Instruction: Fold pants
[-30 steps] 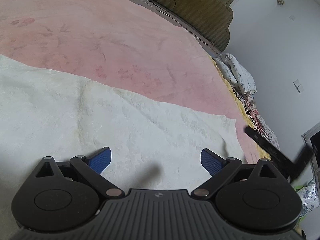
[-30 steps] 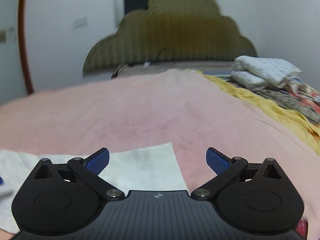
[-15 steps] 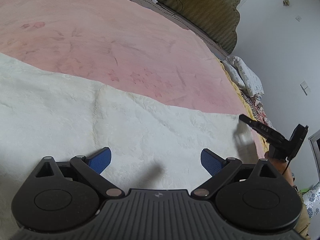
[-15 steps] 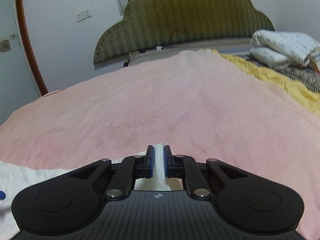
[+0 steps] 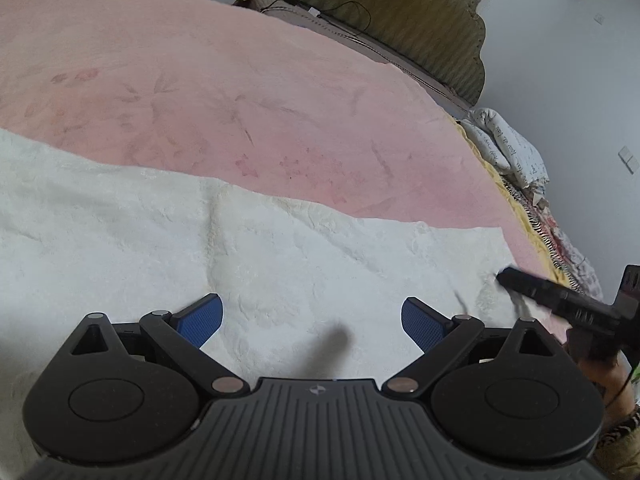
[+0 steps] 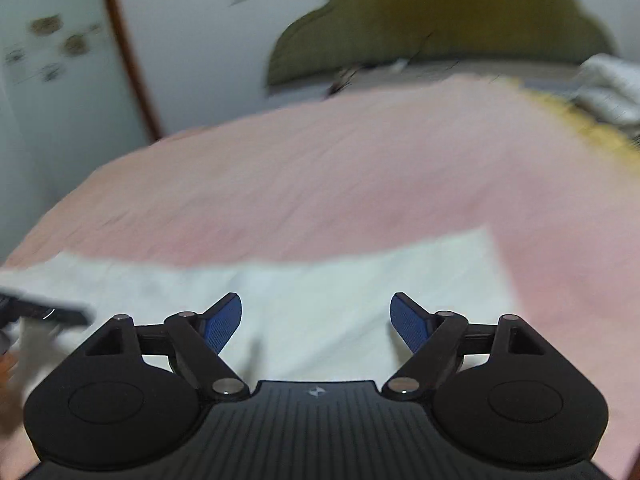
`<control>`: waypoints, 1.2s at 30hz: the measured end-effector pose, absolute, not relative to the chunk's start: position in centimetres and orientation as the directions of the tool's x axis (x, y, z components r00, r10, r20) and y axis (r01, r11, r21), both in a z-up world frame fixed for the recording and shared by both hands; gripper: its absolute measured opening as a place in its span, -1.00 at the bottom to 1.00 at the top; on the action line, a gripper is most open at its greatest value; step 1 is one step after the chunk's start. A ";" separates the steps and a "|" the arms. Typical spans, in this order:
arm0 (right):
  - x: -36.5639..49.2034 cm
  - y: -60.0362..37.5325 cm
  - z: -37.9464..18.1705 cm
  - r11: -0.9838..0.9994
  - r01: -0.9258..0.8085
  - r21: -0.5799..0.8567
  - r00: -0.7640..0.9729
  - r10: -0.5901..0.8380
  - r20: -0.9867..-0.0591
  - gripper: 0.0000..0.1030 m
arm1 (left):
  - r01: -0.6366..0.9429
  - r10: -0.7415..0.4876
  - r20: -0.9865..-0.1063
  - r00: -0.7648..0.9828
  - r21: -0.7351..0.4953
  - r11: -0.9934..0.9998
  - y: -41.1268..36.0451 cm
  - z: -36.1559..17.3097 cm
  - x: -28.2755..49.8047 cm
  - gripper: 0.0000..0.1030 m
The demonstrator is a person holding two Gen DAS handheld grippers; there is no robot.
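The white pants [image 5: 248, 248] lie spread flat on the pink blanket [image 5: 224, 92] that covers the bed, a long pale strip running across the lower half of both views, with a shallow crease near its middle and one squared end [image 6: 472, 264] lying flat at the right of the right wrist view. That end is where the change is. Half a second ago the right gripper [image 6: 316, 320] had its fingers pressed together over the corner of the cloth; now the fingers are spreading again, standing well apart with bare fabric showing between them and nothing pinched. The view has also swung and is blurred, so more of the cloth shows under it than before. In the left wrist view the right gripper's black finger [image 5: 556, 300] reaches in over the same end of the pants; whether its tip touches the fabric I cannot tell.

The left gripper [image 5: 312, 320] hovers over the middle of the pants, its fingers spread wide and empty, much as they were a second ago.

My reading: the pinch at the corner was brief and let go, perhaps a tug to straighten the end, perhaps a missed grasp. Either way no fold is begun; the pants are laid out and both grippers must take hold before any lift.

The green headboard [image 5: 384, 8] and a folded quilt [image 5: 508, 144] lie well beyond.
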State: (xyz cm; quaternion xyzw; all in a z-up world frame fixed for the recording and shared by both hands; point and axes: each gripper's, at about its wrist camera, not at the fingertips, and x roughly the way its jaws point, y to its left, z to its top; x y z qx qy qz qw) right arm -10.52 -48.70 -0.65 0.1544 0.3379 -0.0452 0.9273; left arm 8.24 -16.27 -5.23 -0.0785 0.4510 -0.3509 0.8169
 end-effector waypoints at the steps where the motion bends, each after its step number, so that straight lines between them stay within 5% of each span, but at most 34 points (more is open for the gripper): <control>1: -10.2 -48.6 -1.5 0.954 0.220 0.205 0.729 -0.021 -0.684 0.59 | 0.515 -0.634 -0.684 0.361 -0.421 0.747 -16.4 -5.2 8.1 0.89; 4: -11.1 -49.9 -2.6 0.887 0.462 -0.022 0.625 -0.343 -0.701 0.59 | 0.529 -0.622 -0.683 0.383 -0.390 0.754 -16.3 -4.7 7.7 0.89; 6: -13.1 -50.6 -0.8 0.785 0.620 0.004 0.593 -0.465 -0.657 0.72 | 0.539 -0.631 -0.665 0.400 -0.386 0.749 -15.9 -4.2 7.4 0.89; 8: -16.1 -50.7 0.6 0.753 0.644 0.137 0.651 -0.446 -0.614 1.00 | 0.533 -0.636 -0.653 0.412 -0.393 0.749 -15.7 -3.6 7.3 0.89; 16: -22.3 -50.8 -3.9 0.575 0.495 0.651 0.819 -0.060 -0.570 1.00 | 0.601 -0.646 -0.683 0.340 -0.370 0.708 -17.4 -4.3 5.8 0.89; 25: -20.4 -52.5 -5.2 0.548 0.400 0.735 0.899 -0.080 -0.430 1.00 | 0.543 -0.633 -0.690 0.351 -0.400 0.738 -16.7 -4.5 6.6 0.89; 32: -17.5 -52.4 -5.2 0.577 0.480 0.661 0.869 -0.210 -0.448 1.00 | 0.551 -0.629 -0.699 0.341 -0.394 0.736 -17.3 -4.6 6.6 0.89; 34: -17.3 -52.8 -5.3 0.571 0.500 0.651 0.859 -0.231 -0.456 0.63 | 0.544 -0.629 -0.697 0.344 -0.398 0.739 -17.3 -4.6 6.9 0.89; 35: -17.3 -52.9 -5.4 0.569 0.516 0.641 0.850 -0.244 -0.467 -0.15 | 0.538 -0.631 -0.696 0.343 -0.405 0.739 -17.2 -4.6 7.1 0.89; 36: -17.3 -53.2 -5.6 0.560 0.535 0.633 0.837 -0.249 -0.487 -0.59 | 0.531 -0.635 -0.694 0.340 -0.416 0.739 -17.2 -4.6 7.4 0.89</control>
